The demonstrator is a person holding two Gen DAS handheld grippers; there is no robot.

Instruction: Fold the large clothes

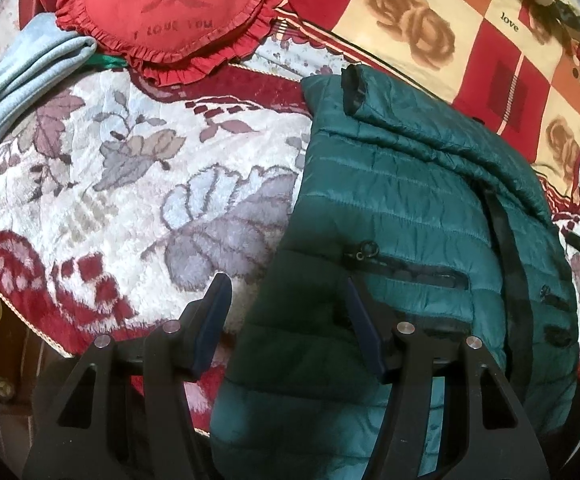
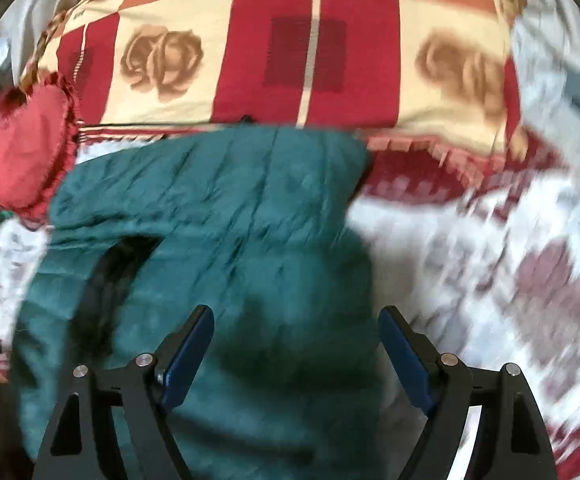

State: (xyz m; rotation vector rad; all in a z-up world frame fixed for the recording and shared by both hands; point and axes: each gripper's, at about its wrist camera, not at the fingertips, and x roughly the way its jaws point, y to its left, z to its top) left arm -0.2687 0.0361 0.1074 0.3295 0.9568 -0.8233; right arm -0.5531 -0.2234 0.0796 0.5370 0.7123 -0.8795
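Observation:
A dark green quilted jacket (image 1: 402,216) lies folded on a floral bed blanket, one sleeve with a black cuff laid across its top. My left gripper (image 1: 286,292) hangs open above the jacket's left edge, with nothing pinched between its blue pads (image 1: 210,328). In the right wrist view, which is blurred by motion, the same jacket (image 2: 226,216) fills the middle. My right gripper (image 2: 296,320) stands wide open over the jacket's near right part, nothing between its fingers. Whether either gripper touches the cloth I cannot tell.
A red ruffled cushion (image 1: 170,12) lies at the far left of the bed. A checked rose-print pillow (image 1: 470,52) sits behind the jacket. Folded light blue cloth (image 1: 22,80) rests at the left. The white and red floral blanket (image 1: 138,184) spreads on both sides.

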